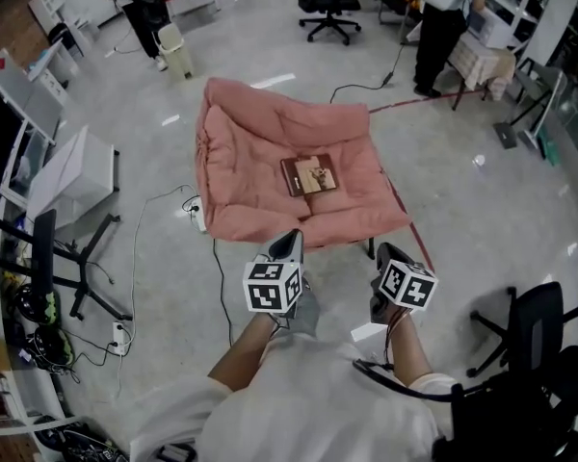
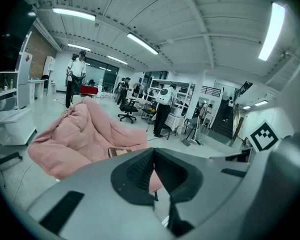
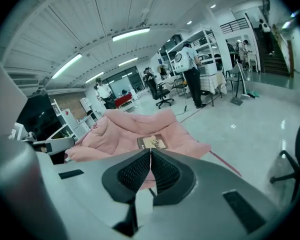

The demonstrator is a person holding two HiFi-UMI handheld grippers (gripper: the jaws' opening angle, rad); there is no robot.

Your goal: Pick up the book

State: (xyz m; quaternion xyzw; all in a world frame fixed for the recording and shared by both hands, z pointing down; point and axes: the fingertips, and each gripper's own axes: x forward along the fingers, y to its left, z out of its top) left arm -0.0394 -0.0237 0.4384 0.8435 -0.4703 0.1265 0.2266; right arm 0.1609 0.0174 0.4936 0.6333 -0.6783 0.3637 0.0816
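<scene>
A brown book with a pale picture on its cover lies flat in the middle of a pink cushioned chair. The book also shows in the right gripper view, and its edge peeks out in the left gripper view. My left gripper hovers just short of the chair's near edge, jaws shut and empty. My right gripper is beside it to the right, also shut with nothing in it. Both point toward the chair.
A power strip and cables lie on the floor left of the chair. A white table stands at the left, a black office chair at the lower right. People stand at the back. A red cord runs rightward.
</scene>
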